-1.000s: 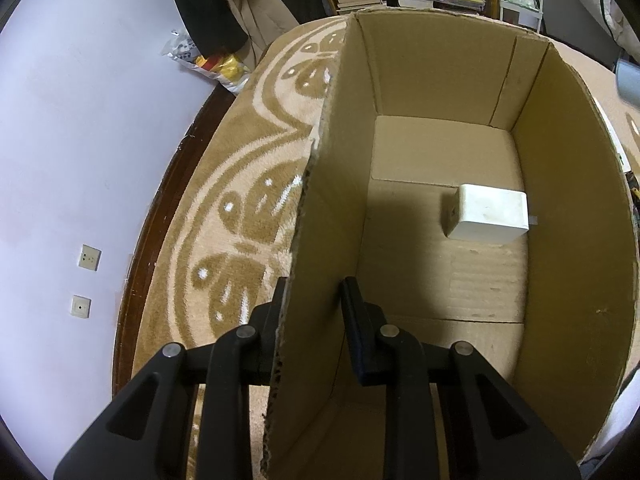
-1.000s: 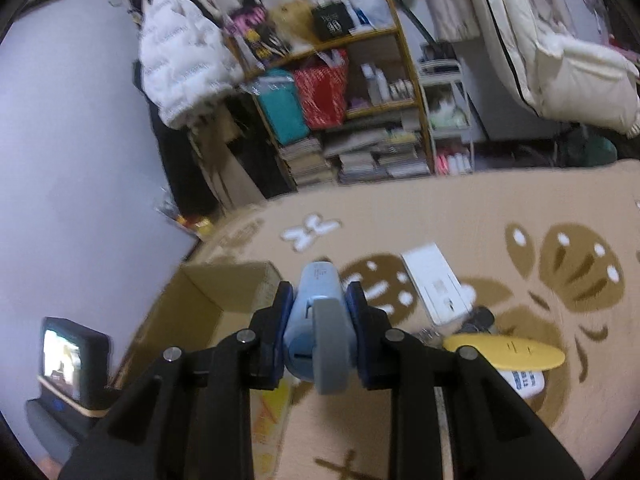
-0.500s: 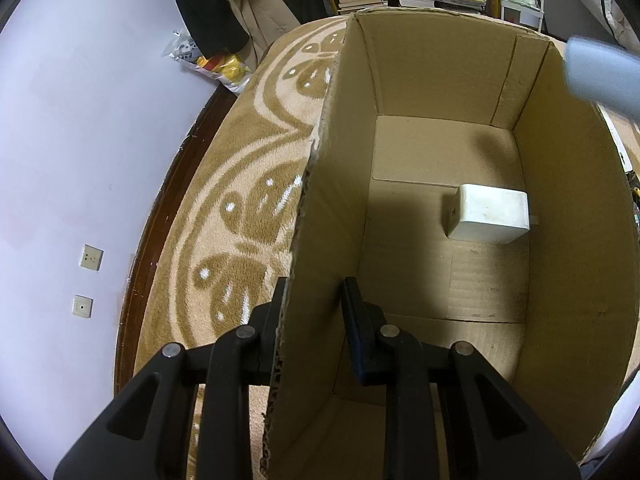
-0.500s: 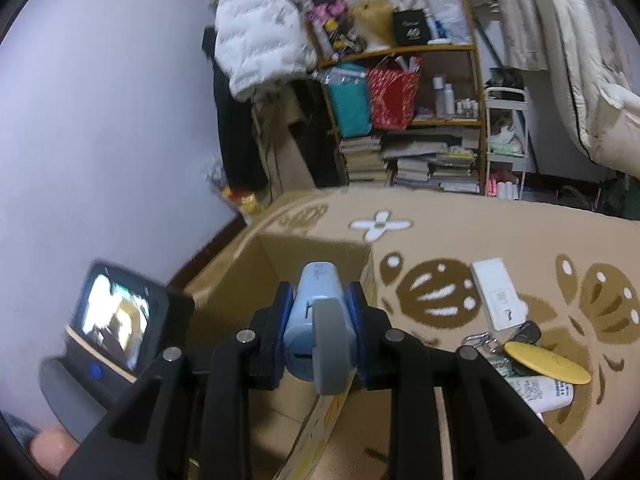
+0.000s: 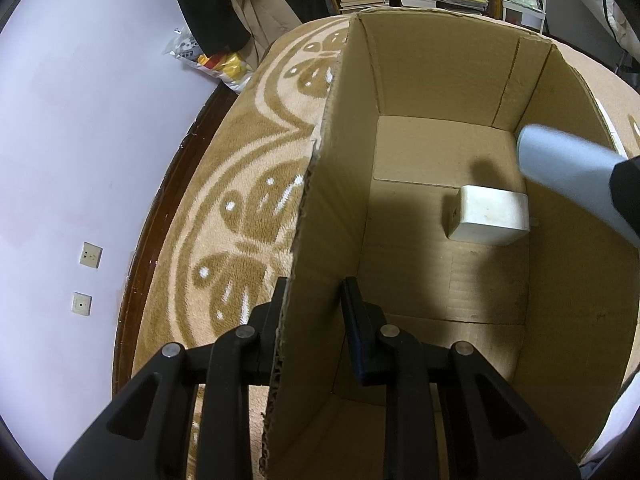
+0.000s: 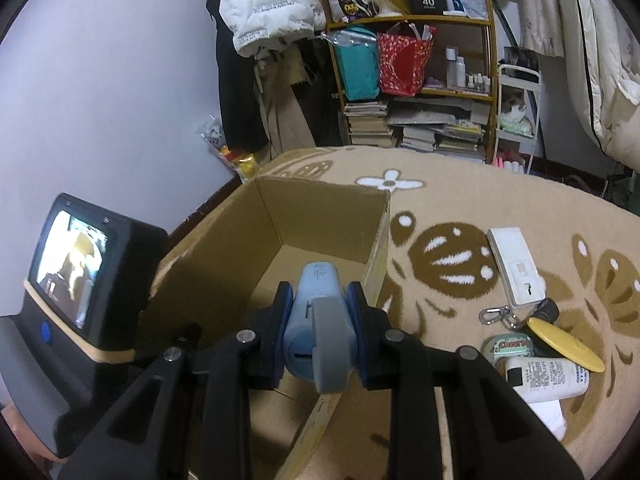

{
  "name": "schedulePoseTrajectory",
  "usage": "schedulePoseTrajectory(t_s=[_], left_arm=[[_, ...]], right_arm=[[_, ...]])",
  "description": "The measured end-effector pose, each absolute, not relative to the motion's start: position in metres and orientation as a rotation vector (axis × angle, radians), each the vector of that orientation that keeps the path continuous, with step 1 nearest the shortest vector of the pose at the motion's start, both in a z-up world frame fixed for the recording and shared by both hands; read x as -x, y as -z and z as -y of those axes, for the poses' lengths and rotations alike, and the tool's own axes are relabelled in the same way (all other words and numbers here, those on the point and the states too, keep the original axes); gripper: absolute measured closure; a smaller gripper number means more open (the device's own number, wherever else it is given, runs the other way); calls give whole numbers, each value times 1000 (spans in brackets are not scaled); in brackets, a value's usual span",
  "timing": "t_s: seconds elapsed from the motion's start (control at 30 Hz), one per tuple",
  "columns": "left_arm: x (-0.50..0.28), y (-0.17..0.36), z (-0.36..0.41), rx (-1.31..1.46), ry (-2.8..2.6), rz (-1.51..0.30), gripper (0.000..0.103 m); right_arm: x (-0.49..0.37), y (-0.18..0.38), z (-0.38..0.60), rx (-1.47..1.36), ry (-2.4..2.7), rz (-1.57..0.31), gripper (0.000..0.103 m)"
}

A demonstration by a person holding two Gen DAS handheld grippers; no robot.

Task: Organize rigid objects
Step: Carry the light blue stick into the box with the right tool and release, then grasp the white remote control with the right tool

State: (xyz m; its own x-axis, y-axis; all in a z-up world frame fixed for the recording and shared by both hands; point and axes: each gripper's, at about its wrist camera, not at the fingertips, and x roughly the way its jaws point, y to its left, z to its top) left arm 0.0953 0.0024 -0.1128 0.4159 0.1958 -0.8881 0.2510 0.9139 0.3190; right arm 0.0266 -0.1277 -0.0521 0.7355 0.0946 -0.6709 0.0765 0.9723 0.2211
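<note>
The blue stapler (image 6: 318,332) has now moved over the cardboard box (image 6: 320,216).

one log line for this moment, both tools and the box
left tool: shut on box wall | right tool: shut on blue device, over open cardboard box | in box: white block | step: drop not yet done
</note>
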Motion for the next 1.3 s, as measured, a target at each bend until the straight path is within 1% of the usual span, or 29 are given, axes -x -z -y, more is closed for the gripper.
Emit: schedulePoseTrajectory(t_s=[0.3,0.5,0.53,0.6,0.67,0.8,0.83,0.9,1.03,1.2,1.3], left_arm=[[-94,114,1,-454,38,-1145,79],[-92,112,1,-458,38,-1144,79],[-91,111,1,-456,40,-1143,79],[-92,113,1,-460,38,-1143,79],[-92,115,0,-463,36,-1147,78],[-92,111,-1,-448,37,-1142,79],[-92,112,0,-454,37,-1142,79],[-93,113,-2,-449,37,-1147,79],[-96,113,-6,-426,45,-1159,79],[-98,113,-6,-436,48,-1159,79],[-96,113,-6,-442,54,-1154,79]], right_arm=[[-28,53,123,-236,-41,-760,75],[-22,28,133,-233,-29,-670,74],[-23,25,138,-237,-15,-659,72],[-26,22,151,-242,11,-649,64],[-30,21,163,-249,9,-651,44],[-35,25,190,-260,63,-652,28],[-39,28,197,-263,78,-666,18],[-46,36,213,-259,122,-710,9],[-53,50,233,-225,182,-745,2],[-63,65,257,-184,243,-764,2],[-73,80,279,-214,325,-831,2]])
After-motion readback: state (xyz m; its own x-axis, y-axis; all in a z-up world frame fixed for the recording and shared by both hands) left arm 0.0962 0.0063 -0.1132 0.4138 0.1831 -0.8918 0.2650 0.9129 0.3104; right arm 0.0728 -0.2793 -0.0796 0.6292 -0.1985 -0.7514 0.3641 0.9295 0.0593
